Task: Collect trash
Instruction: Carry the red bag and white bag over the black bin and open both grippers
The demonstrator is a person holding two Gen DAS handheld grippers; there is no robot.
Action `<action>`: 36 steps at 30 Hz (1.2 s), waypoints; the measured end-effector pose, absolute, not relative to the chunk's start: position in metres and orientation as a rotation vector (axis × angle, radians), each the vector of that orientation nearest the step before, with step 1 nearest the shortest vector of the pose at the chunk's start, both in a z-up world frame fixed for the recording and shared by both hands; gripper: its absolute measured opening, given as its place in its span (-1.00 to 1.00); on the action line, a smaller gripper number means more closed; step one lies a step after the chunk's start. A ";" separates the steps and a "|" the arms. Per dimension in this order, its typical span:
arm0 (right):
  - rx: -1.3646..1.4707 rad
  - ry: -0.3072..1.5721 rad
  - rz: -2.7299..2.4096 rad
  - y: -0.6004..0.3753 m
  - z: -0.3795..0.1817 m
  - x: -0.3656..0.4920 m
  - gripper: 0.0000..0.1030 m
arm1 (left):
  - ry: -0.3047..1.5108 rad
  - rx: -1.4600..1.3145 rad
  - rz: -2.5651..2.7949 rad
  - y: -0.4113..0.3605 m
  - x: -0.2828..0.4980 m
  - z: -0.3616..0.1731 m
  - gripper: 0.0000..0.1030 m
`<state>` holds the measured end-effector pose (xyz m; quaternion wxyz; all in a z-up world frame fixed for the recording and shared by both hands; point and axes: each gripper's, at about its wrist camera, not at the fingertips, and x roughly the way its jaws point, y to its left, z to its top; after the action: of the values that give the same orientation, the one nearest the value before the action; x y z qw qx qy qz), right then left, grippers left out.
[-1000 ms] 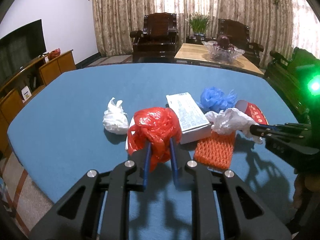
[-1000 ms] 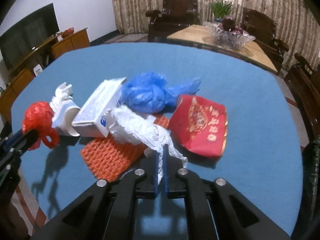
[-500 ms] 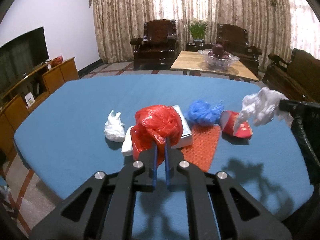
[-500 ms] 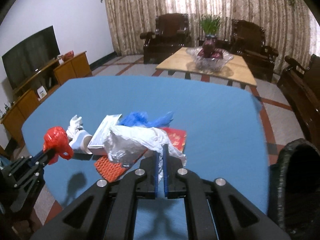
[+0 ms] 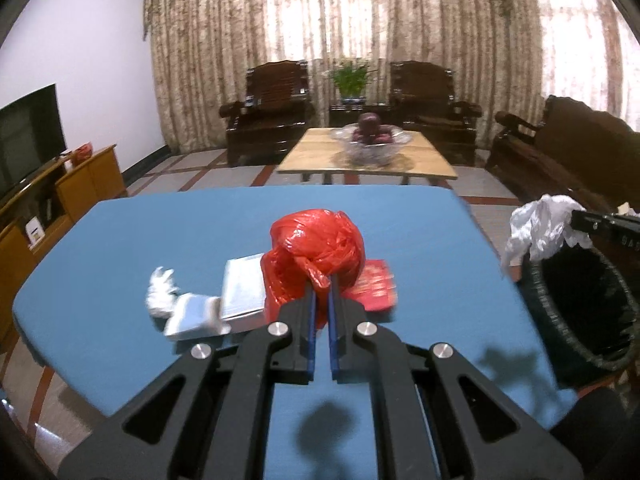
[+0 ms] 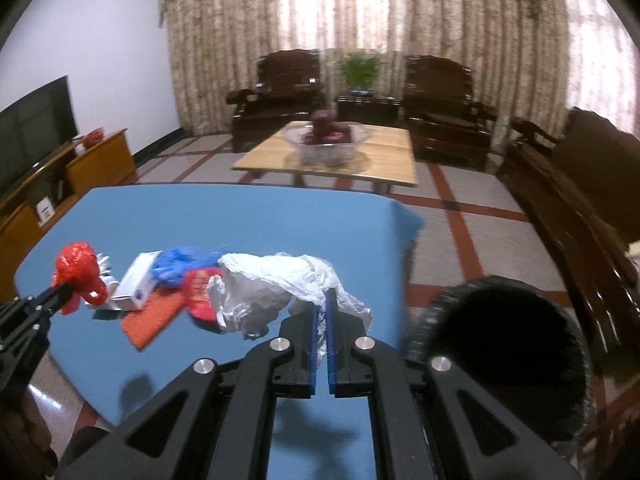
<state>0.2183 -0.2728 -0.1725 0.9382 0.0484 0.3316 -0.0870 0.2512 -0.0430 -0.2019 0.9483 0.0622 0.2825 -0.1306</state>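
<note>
My left gripper (image 5: 323, 300) is shut on a crumpled red plastic bag (image 5: 316, 256) and holds it above the blue table (image 5: 192, 232). My right gripper (image 6: 322, 312) is shut on a white plastic bag (image 6: 268, 292), lifted near the table's right edge. In the left wrist view the white bag (image 5: 540, 228) hangs just over the rim of a black trash bin (image 5: 580, 312). The bin (image 6: 508, 344) stands off the table's right side. The red bag also shows at the left of the right wrist view (image 6: 78, 268).
On the table lie a white box (image 6: 138, 284), a blue plastic bag (image 6: 178, 266), a red packet (image 6: 200, 292), an orange foam net (image 6: 154, 318), a white paper cup (image 5: 196, 318) and a white wad (image 5: 160, 292). Behind stand a coffee table (image 5: 368, 156) and wooden chairs.
Both grippers have risen higher with their bags. The right gripper has carried the white bag to the right, over the bin's rim. The left gripper has pulled back from the pile.
</note>
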 end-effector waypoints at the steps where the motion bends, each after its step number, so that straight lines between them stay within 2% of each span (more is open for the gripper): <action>1: 0.107 0.678 -0.195 -0.284 -0.173 0.213 -0.92 | 0.574 0.125 -0.279 -0.054 0.249 -0.200 -0.92; 18: 0.199 0.683 -0.429 -0.448 -0.190 0.146 -0.92 | 0.595 0.156 -0.567 -0.257 0.202 -0.209 -0.92; 26: 0.242 0.682 -0.520 -0.502 -0.203 0.122 -0.92 | 0.614 0.166 -0.650 -0.328 0.188 -0.221 -0.91; 29: 0.257 0.715 -0.567 -0.517 -0.212 0.119 -0.81 | 0.648 0.169 -0.669 -0.342 0.191 -0.230 -0.73; 31: 0.285 0.730 -0.581 -0.526 -0.218 0.111 -0.56 | 0.655 0.185 -0.667 -0.347 0.190 -0.235 -0.56; 32: 0.286 0.729 -0.587 -0.528 -0.219 0.108 -0.50 | 0.656 0.190 -0.664 -0.348 0.190 -0.235 -0.50; 36: 0.298 0.737 -0.571 -0.522 -0.226 0.099 -0.47 | 0.665 0.184 -0.642 -0.340 0.189 -0.234 -0.34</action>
<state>0.0988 -0.5223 -0.2263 0.8826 0.1433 0.3539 -0.2742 0.1893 -0.3397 -0.2341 0.8910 0.0884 0.3202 -0.3094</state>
